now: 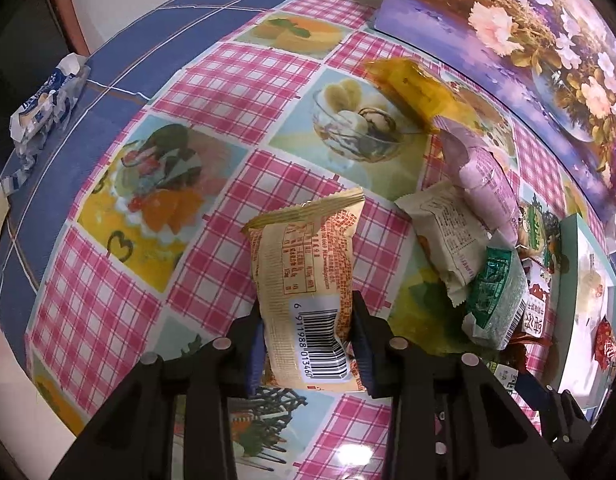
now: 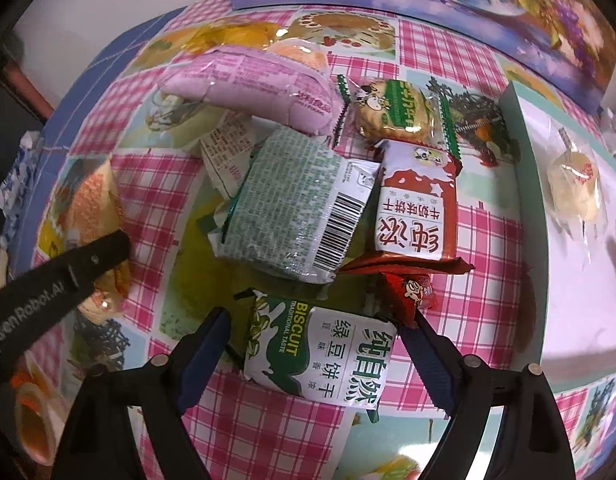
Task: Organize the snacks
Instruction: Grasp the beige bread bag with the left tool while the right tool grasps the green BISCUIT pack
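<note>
Both the left gripper (image 1: pixel 308 340) and the right gripper (image 2: pixel 316 360) are matte black plastic with angular finger arms, blue ribbed pads on the inner faces and round silver pins near the pads, and white "GenRobot.AI" lettering marks the left gripper's side.

A home dining table (image 1: pixel 235 80) — pink-checked dessert-print oilcloth, a floral painting (image 1: pixel 520 36) propped against the wall.

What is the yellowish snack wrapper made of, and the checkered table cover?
The yellowish snack wrapper looks like thin printed plastic film: crimped end, wrinkles. The checkered table cover is probably glossy vinyl or oilcloth: it reflects a bright light spot.
</note>
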A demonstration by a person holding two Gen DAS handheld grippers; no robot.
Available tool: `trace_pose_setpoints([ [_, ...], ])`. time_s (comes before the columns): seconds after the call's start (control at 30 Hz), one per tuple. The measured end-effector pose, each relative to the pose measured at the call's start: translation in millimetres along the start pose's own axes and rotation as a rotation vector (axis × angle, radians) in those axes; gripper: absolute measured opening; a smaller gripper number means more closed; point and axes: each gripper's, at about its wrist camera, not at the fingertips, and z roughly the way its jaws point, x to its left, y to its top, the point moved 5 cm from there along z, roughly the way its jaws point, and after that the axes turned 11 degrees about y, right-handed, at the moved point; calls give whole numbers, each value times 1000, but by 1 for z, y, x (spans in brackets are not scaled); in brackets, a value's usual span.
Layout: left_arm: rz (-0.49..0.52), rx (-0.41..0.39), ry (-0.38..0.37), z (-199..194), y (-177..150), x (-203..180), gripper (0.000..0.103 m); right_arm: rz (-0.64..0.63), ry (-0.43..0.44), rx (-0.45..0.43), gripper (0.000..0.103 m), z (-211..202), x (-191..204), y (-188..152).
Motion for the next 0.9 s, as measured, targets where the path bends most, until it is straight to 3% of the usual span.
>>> trace_pose_setpoints([
  [0.27, -10, -5, 12, -4, 1, -3, 39, -20, -39, -4, 84, 4, 11, -5],
  [0.33, -10, -9, 13, -5, 1, -2, 39, -22, -47, -10, 75, 4, 7, -3],
  [0.9, -13, -82, 49, -29, 9, -4, 39, 24, -13, -53, 67, -18, -19, 10],
])
